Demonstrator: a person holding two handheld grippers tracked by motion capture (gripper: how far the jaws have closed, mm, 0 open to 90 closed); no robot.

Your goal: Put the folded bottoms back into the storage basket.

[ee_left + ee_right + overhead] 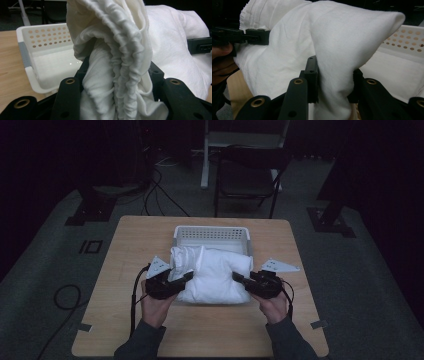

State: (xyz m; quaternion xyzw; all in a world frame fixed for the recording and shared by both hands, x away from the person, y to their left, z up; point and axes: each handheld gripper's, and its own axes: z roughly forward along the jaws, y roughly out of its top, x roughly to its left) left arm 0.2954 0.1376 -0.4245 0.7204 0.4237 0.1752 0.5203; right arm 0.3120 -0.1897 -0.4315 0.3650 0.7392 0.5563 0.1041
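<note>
Both hand-held grippers pinch a bunched, wrinkled white cloth (212,275).

cloth (215,275) on table (125,270), overlapping near edge of basket (212,234) behind it

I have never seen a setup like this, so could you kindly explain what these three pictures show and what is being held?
A person sits at a wooden table and holds a hand-operated two-jaw gripper in each hand. The high view looks down from above; the other two pictures come from cameras riding on the grippers. The left gripper and the right gripper each pinch a side of a white cloth; its bunched folds show close up between the black jaws. Behind the cloth stands a white perforated basket.
</note>
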